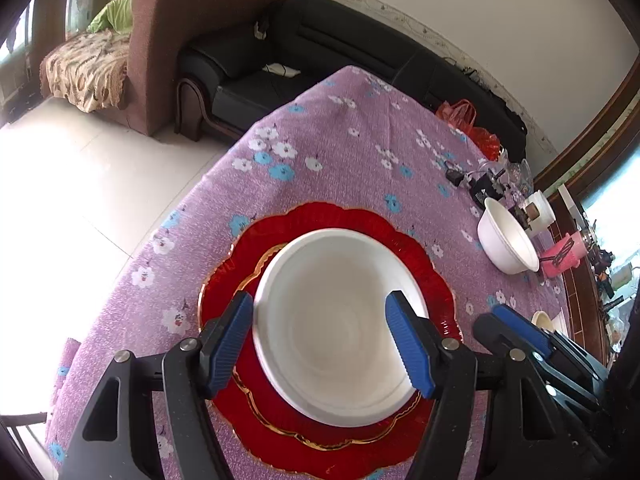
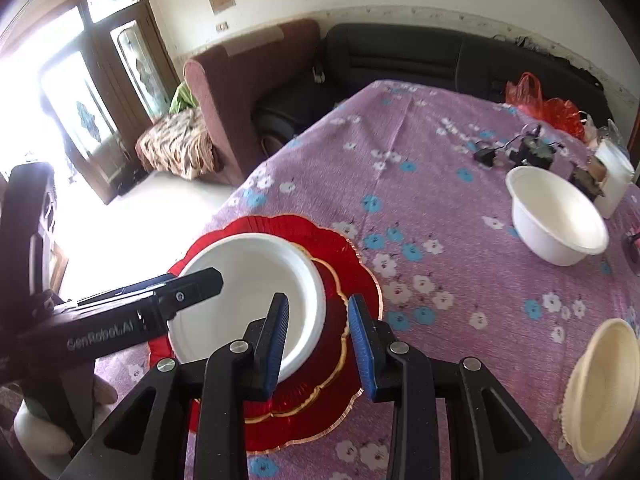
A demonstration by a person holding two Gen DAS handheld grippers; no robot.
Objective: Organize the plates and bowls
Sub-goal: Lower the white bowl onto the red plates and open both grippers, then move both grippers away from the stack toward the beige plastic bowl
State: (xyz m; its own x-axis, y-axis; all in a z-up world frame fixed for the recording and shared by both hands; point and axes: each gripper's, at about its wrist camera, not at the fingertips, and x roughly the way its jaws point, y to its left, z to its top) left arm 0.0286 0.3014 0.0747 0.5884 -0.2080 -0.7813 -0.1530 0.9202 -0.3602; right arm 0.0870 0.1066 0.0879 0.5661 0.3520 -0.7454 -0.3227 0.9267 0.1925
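Two grippers, left gripper (image 1: 328, 340) and right gripper (image 2: 320, 344), hang part-open and empty over a white bowl (image 1: 340, 320) on stacked red plates (image 1: 320, 440); second bowl (image 1: 506, 240) far right.

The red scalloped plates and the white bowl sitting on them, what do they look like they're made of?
Red plates: probably glossy moulded plastic, possibly glass. The signs are fine radial ribbing, a translucent shine and a thin gold line along the scalloped edges.

White bowl: probably disposable paper pulp or foam. It looks matte, with no glare, a thin rolled rim and faint rings inside. Glazed ceramic seems unlikely.
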